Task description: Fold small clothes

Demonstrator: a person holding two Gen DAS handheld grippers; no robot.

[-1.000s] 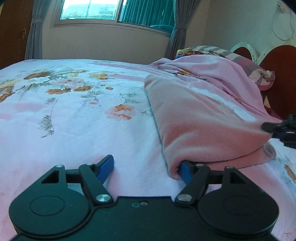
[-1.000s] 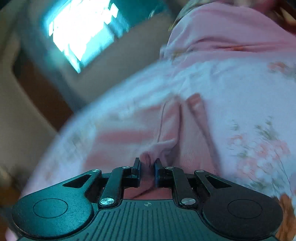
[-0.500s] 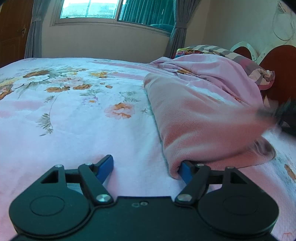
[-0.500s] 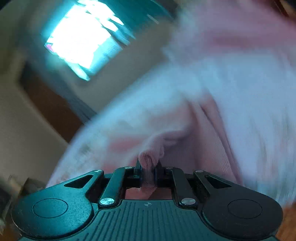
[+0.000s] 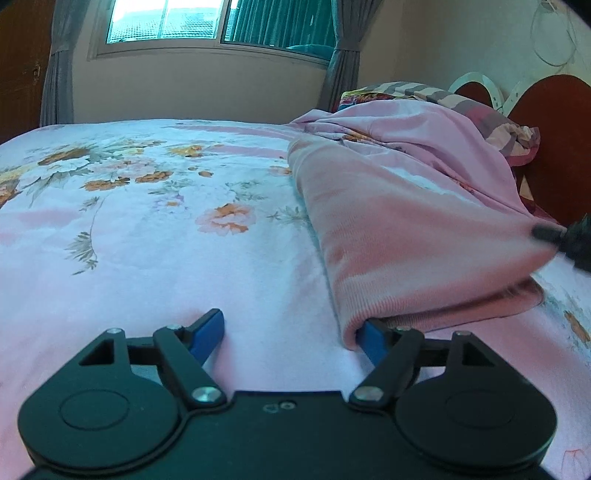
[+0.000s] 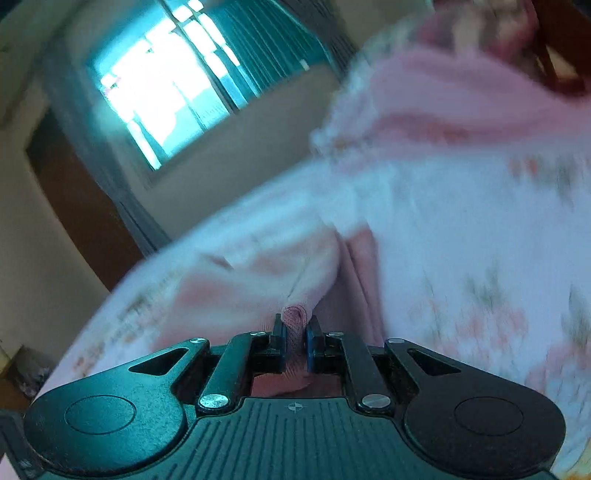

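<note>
No readable text or labels anywhere; the right view is blurred.

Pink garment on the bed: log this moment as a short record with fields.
garment: pink ribbed garment, one layer lifted over another
surface: floral bedsheet
right gripper: shut on a bunched corner of the garment, raised off the sheet
left gripper: open, low on the sheet; its right finger is tucked under the near hem, its left finger on bare sheet
background: window, pillows, headboard

Window (image 5: 207, 22) daylight; right view blurred
</note>
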